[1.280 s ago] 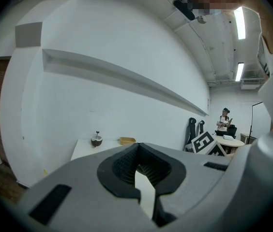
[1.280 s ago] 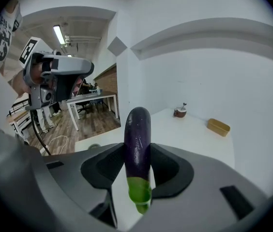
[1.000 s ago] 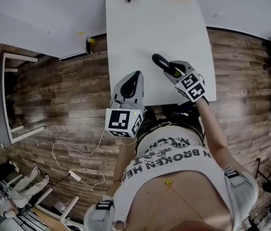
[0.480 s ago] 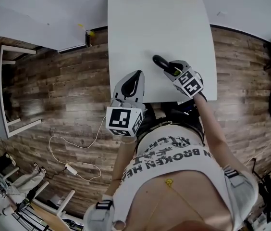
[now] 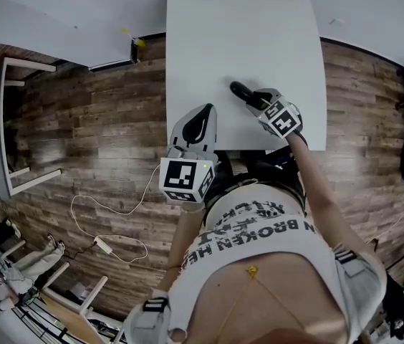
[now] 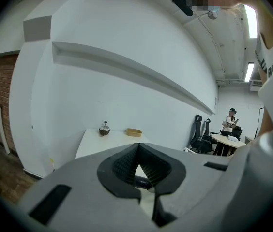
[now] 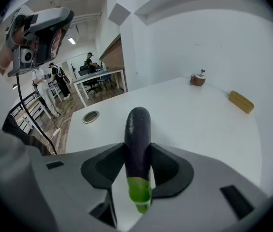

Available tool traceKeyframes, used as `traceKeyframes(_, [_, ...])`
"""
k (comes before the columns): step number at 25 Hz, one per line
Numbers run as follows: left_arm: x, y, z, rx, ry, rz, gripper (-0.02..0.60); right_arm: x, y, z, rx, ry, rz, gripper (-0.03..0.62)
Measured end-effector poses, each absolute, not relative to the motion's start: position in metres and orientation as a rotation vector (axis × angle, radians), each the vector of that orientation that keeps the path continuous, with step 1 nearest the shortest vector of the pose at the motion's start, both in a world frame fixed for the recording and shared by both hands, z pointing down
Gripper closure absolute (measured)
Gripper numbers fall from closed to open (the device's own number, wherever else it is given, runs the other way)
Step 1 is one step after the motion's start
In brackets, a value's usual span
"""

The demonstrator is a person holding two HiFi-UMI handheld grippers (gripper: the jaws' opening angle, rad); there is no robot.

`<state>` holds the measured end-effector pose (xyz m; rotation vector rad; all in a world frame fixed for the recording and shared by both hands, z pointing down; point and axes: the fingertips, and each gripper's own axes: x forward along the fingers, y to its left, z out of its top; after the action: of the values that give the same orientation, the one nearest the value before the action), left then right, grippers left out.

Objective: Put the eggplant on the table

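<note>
The dark purple eggplant [image 7: 137,129] with its green stem end sits lengthwise between the jaws of my right gripper [image 7: 137,154], which is shut on it. In the head view the eggplant [image 5: 238,91] sticks out from the right gripper [image 5: 254,102] low over the near part of the white table [image 5: 209,41]; whether it touches the top I cannot tell. My left gripper [image 5: 203,113] hangs at the table's near edge, to the left of the right one. Its pads meet at the tips with nothing between them [image 6: 137,149].
At the far end of the table stand a small brown bowl-like object [image 7: 197,79] and a yellow block [image 7: 241,102]. A round cable hole [image 7: 91,116] lies in the table's left part. A white cable [image 5: 109,242] lies on the wooden floor; people stand at desks behind.
My right gripper has sunk toward the table with the eggplant still in it. The left gripper has hardly moved.
</note>
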<state>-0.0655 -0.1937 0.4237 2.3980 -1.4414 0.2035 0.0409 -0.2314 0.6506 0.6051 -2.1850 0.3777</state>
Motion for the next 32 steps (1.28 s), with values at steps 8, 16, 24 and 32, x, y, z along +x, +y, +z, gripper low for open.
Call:
traceKeyframes(8, [-0.072, -0.194, 0.428, 2.374, -1.461, 0.210, 0.575, 0.039, -0.231, 0.670, 0.573, -2.153, 0.393, 0.427])
traceKeyframes(16, [-0.078, -0.195, 0.428, 2.362, -1.477, 0.213, 0.575, 0.042, -0.225, 0.685, 0.546, -2.121, 0.408, 0.427])
traceKeyframes(24, [-0.078, -0.194, 0.429, 2.358, -1.483, 0.215, 0.575, 0.044, -0.225, 0.687, 0.545, -2.122, 0.412, 0.427])
traceKeyframes(32, [-0.079, -0.192, 0.430, 2.357, -1.489, 0.212, 0.575, 0.045, -0.224, 0.688, 0.542, -2.120, 0.409, 0.427])
